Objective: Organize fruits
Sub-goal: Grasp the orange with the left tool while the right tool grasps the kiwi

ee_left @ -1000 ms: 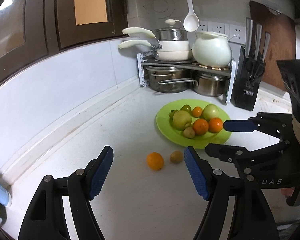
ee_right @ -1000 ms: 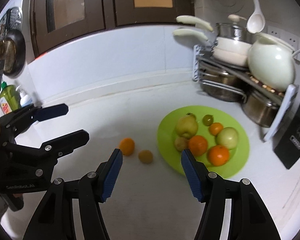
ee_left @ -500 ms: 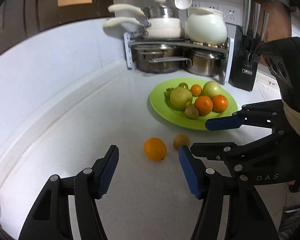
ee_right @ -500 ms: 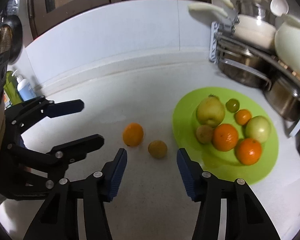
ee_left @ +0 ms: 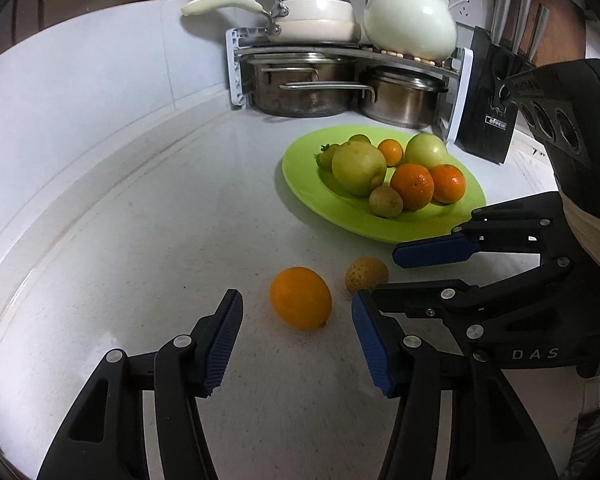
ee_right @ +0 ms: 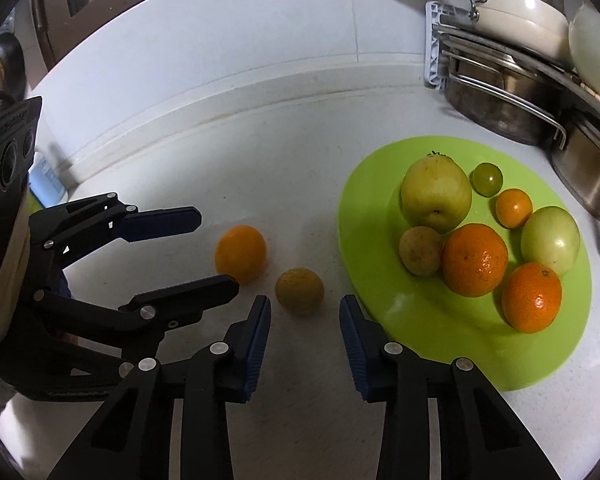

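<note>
Orange and brownish-yellow, two loose fruits lie on the white desk (ee_left: 148,240) short of the green plate (ee_right: 452,344), which already carries seven pieces. The left gripper (ee_left: 296,340) hangs low with its fingers apart, the orange (ee_left: 301,297) lying just ahead of the gap; the right gripper (ee_right: 305,340) also has its fingers apart, with the small brown fruit (ee_right: 299,291) just ahead and roughly centred. Neither fruit is touched yet. The likely step is a double pickup, and the trouble lies in how crowded it is: in the right wrist view the lower finger of the left gripper reaches close to the brown fruit and crosses in front of the orange's lower edge, so closing both at once could knock the fingers together or nudge a round fruit into rolling off across the smooth desk. A pinch off centre would squirt either fruit sideways. Setting them onto the plate's free near rim risks bumping the tangerine (ee_right: 531,297) nearest that edge.
</note>
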{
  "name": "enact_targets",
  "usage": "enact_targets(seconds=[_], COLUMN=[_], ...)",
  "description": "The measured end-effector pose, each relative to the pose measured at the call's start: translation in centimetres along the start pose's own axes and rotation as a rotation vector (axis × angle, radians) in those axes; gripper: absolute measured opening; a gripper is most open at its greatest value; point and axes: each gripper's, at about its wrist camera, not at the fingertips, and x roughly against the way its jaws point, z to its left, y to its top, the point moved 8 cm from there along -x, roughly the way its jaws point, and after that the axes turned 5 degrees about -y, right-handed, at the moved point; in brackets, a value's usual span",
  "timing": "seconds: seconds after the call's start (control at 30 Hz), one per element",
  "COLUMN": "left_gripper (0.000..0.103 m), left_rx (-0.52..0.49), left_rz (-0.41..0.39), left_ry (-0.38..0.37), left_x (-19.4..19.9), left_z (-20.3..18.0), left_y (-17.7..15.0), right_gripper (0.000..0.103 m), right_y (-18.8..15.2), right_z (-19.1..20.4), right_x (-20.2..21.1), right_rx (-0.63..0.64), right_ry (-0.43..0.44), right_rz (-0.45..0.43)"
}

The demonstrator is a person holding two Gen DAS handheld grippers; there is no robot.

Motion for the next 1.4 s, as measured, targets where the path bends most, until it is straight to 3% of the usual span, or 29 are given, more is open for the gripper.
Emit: enact_targets(seconds=[0.3,0.37,0.4,0.57,0.7,0.9,1.07,1.17,1.4], left_gripper=[0.050,0.036,0.034,0.034,0.034,0.034,0.034,0.034,0.034], left_rx=[-0.006,-0.006,-0.009,0.025,0.056,0.116,0.162,0.175,0.186], left_rz=[0.023,0.026,0.033,0.016,0.009,0.008,0.007,0.002,-0.019], left_ry=[-0.048,-0.050,-0.034,-0.006,0.041,0.070,0.076,0.076,0.075], left_x=[-1.1,-1.3,-1.4,-0.8,0.5,1.6,1.6,1.8,2.8], left_z=[-0.4,-0.5,-0.4,0.3,0.9,2.0,2.5,2.4,1.9], left_y=[0.1,0.1,0.1,0.0,-0.6,-1.4,-1.7,-1.7,-1.4], right_gripper=[0.030,0.030,0.030,0.030,0.038,0.038,0.037,0.030,0.030], right_y=[0.1,0.2,0.2,0.2,0.5,1.1,1.3,1.3,1.3], right_z=[-0.3,-0.4,-0.4,0.2,0.3,0.8,1.0,1.2,1.5], right_x=[-1.1,-1.1,-1.1,-1.2,-1.4,-2.0,-2.1,-1.9,-0.9], right_rx=[-0.010,-0.012,-0.012,-0.009,-0.017,-0.006,0.009,0.016,0.011], right_ry=[0.017,0.021,0.023,0.030,0.028,0.004,-0.012,-0.012,-0.005], right_rz=[0.019,0.021,0.021,0.019,0.014,0.003,0.001,-0.006,-0.022])
